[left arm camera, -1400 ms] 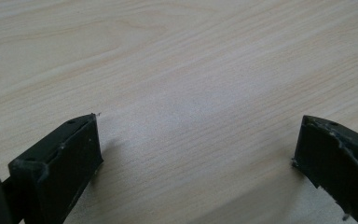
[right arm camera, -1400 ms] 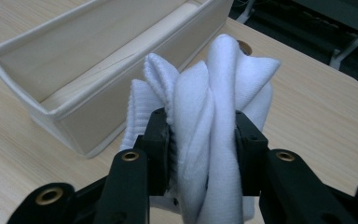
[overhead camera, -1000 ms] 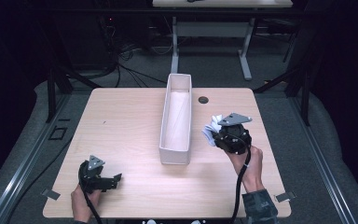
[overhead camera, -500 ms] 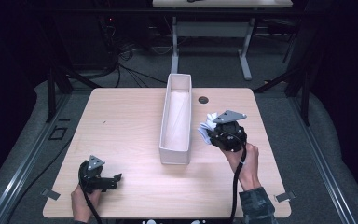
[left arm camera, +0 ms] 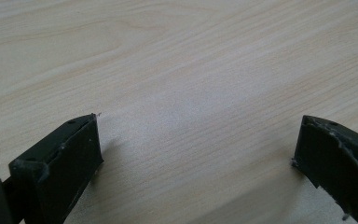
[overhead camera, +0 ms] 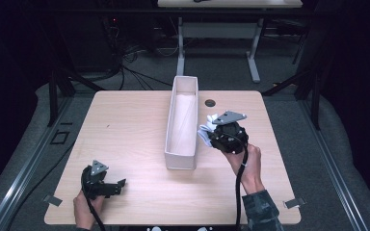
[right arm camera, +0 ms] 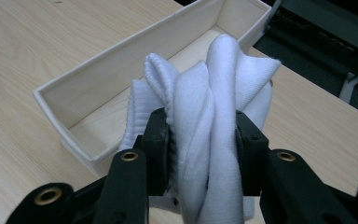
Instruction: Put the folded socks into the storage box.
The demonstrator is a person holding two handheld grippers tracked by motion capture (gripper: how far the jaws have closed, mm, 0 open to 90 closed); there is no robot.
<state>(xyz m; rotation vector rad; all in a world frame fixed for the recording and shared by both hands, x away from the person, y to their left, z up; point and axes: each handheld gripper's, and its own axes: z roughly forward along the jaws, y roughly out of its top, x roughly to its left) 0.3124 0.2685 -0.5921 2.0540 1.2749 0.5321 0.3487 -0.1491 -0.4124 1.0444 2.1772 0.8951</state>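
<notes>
- The white cloth (right arm camera: 209,121) is a soft, ribbed knit piece, bunched into several thick upright folds; in the right gripper view its folds rise above the jaws toward 12 o'clock and hang below them toward 6 o'clock, so its long axis runs up and down between the jaws.
- In the high view the white cloth (overhead camera: 207,129) shows as a small pale bundle at the 9 o'clock side of the right gripper, held off the table top, just beside the right wall of the box and near its near end.
- The right gripper (right arm camera: 204,135) is clenched on the cloth, its two black jaws pressing the folds from either side; in the high view the right gripper (overhead camera: 213,133) points toward the box, at about 10 o'clock from the hand that holds it.
- The right hand (overhead camera: 248,161) comes up from 6 o'clock, with a dark patterned sleeve at the table's near edge.
- The box (overhead camera: 190,160) is long, narrow, open-topped and off-white; its long axis runs from 6 to 12 o'clock down the middle of the table, and the inside looks bare.
- In the right gripper view the box (right arm camera: 98,88) lies behind the cloth, its length running off toward 1 o'clock.
- The left gripper (overhead camera: 121,183) rests at the near left corner, about 8 o'clock from the box and well apart from it, pointing toward 3 o'clock.
- In the left gripper view the left gripper (left arm camera: 196,144) stands released, jaws wide apart with bare wood between them.
- The table (overhead camera: 125,125) is pale wood grain, with a small dark round hole (overhead camera: 209,102) at 1 o'clock from the box's middle.
</notes>
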